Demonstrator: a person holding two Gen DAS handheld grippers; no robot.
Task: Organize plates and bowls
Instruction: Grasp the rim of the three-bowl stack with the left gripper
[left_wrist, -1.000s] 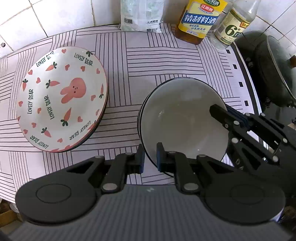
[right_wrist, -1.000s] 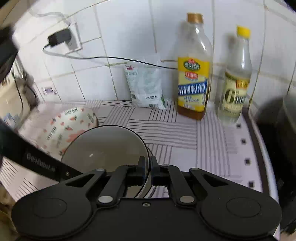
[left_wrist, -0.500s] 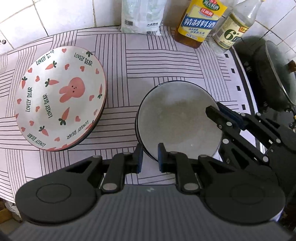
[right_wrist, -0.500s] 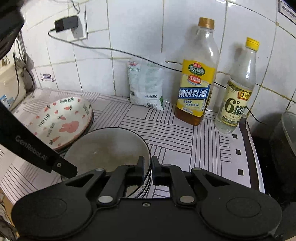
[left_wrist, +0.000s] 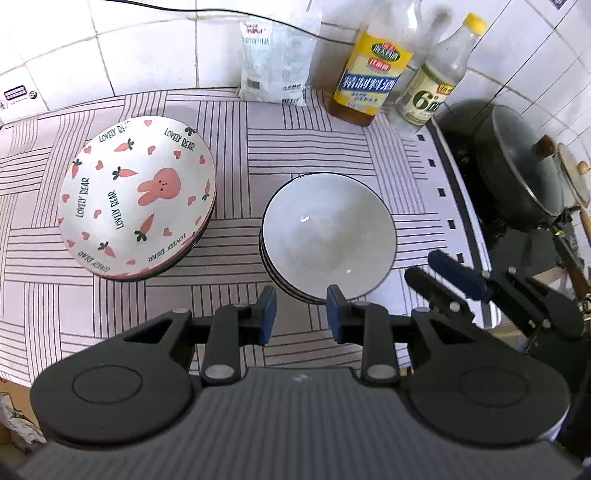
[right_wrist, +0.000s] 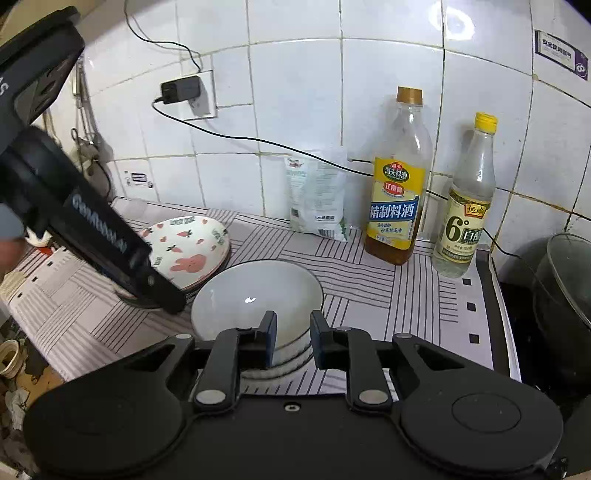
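In the left wrist view, my left hand-held gripper (left_wrist: 301, 310) is opening its jaws and nothing is sitting between them; the near rim of the grey bowl stack (left_wrist: 327, 236) is lying just beyond the pads. The bowls are resting nested on the bench (left_wrist: 303, 147), and the rabbit plates (left_wrist: 136, 201) are stacked to the left, well apart from them. I am judging the sorting as nearly done. My right hand-held gripper (left_wrist: 443, 275) is hanging near the bowls' right side, close to the bench edge and the dark pot (left_wrist: 517, 173).

In the right wrist view, my right hand-held gripper (right_wrist: 293, 338) is opening too, empty, with the bowl stack (right_wrist: 258, 295) just ahead. The bottles (right_wrist: 397, 206) are standing far right, leaving free room in the middle.
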